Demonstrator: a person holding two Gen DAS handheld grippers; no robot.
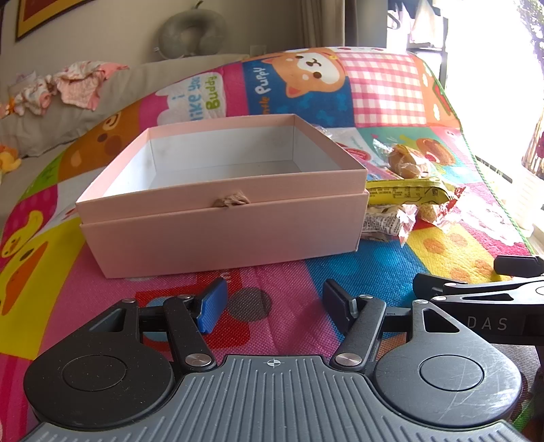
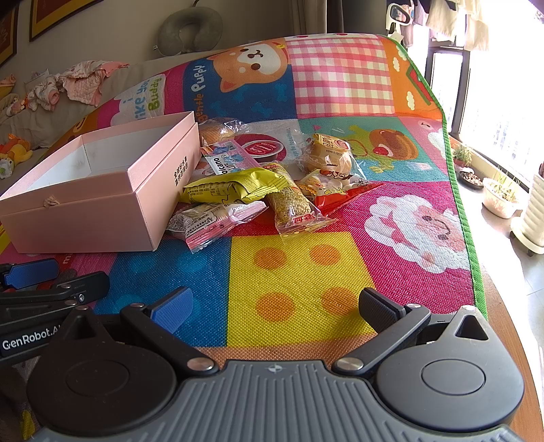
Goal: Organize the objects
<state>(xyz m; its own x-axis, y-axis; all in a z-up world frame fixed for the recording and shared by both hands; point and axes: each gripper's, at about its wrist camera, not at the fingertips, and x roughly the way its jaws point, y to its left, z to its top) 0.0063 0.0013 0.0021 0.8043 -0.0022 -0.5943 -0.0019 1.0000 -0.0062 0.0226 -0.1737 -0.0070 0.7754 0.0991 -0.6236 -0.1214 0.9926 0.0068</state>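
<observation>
A grey U-shaped neck pillow [image 2: 190, 29] hung on the beige wall [image 2: 119, 34]; bright daylight poured through the tall window [image 2: 493, 112] onto potted plants [image 2: 499, 193] beyond the table's right edge.

Black hand-held gripper [image 2: 275, 311], blue pads [image 2: 171, 311]

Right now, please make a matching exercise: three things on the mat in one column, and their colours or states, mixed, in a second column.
Things:
1. box
2. yellow snack packet
3. right tool

States:
A. open, holding nothing
B. pink, nothing visible inside
C. lying just beside the box, on the mat

Pairs: 1-B, 2-C, 3-A
</observation>
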